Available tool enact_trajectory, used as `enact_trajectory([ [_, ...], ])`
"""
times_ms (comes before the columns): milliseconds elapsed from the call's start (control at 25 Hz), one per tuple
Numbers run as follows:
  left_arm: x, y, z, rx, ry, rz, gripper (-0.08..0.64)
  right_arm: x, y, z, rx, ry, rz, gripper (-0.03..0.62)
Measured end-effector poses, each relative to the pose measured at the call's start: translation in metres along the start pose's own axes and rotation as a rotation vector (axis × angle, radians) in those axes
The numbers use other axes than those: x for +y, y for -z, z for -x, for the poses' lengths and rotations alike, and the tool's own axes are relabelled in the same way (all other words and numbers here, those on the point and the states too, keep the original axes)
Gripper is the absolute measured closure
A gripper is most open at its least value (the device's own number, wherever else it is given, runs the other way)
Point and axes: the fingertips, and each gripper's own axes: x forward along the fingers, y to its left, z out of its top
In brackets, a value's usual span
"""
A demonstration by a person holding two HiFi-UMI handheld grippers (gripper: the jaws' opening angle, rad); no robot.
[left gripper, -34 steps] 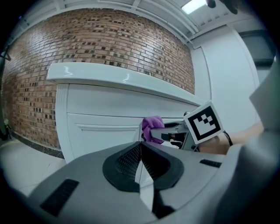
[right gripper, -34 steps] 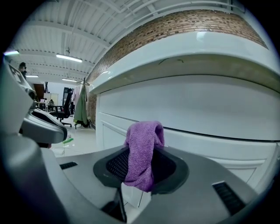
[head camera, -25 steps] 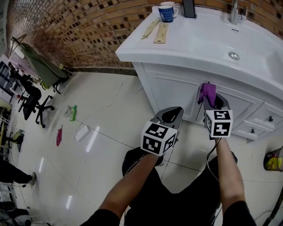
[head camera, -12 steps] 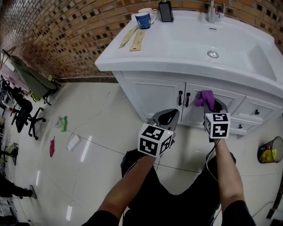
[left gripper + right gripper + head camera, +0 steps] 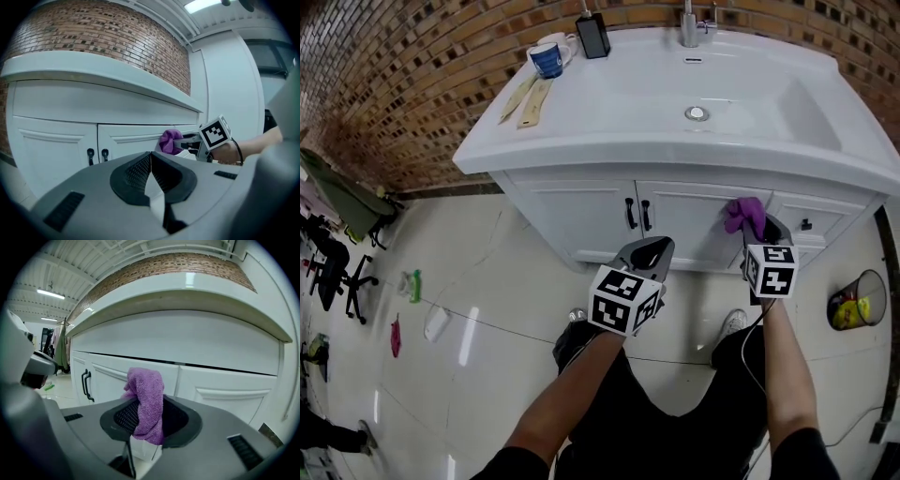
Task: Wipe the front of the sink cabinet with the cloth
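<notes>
Two grippers face the white sink cabinet (image 5: 572, 202) | our right gripper (image 5: 757, 227) pinches the purple cloth (image 5: 741, 214) at its front, ready to wipe | our left gripper (image 5: 645, 251), jaws pressed together and empty, waits nearby.

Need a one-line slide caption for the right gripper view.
Right gripper shut on purple cloth, facing the white sink cabinet front.

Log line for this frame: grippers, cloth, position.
left gripper shut, empty | right gripper shut on purple cloth | held at cabinet front, right of door handles | contact unclear
</notes>
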Motion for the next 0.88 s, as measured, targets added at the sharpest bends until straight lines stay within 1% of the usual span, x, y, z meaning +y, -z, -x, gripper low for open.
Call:
enact_trajectory([
  [240,-0.018,0.004,-0.018,0.01,0.021,0.002,0.555,-0.039,0.019,0.013,0.02,0.062,-0.034,0.469],
  [400,-0.02,0.012,-0.022,0.03,0.023,0.013,0.555,-0.043,0.034,0.009,0.051,0.068,-0.058,0.469],
  [680,0.0,0.027,-0.013,0.056,-0.005,0.041,0.555,-0.014,0.044,-0.007,0.081,0.04,-0.064,0.469],
  [880,0.021,0.036,0.005,0.065,-0.038,0.062,0.555,0.032,0.041,-0.025,0.092,-0.026,-0.047,0.469],
])
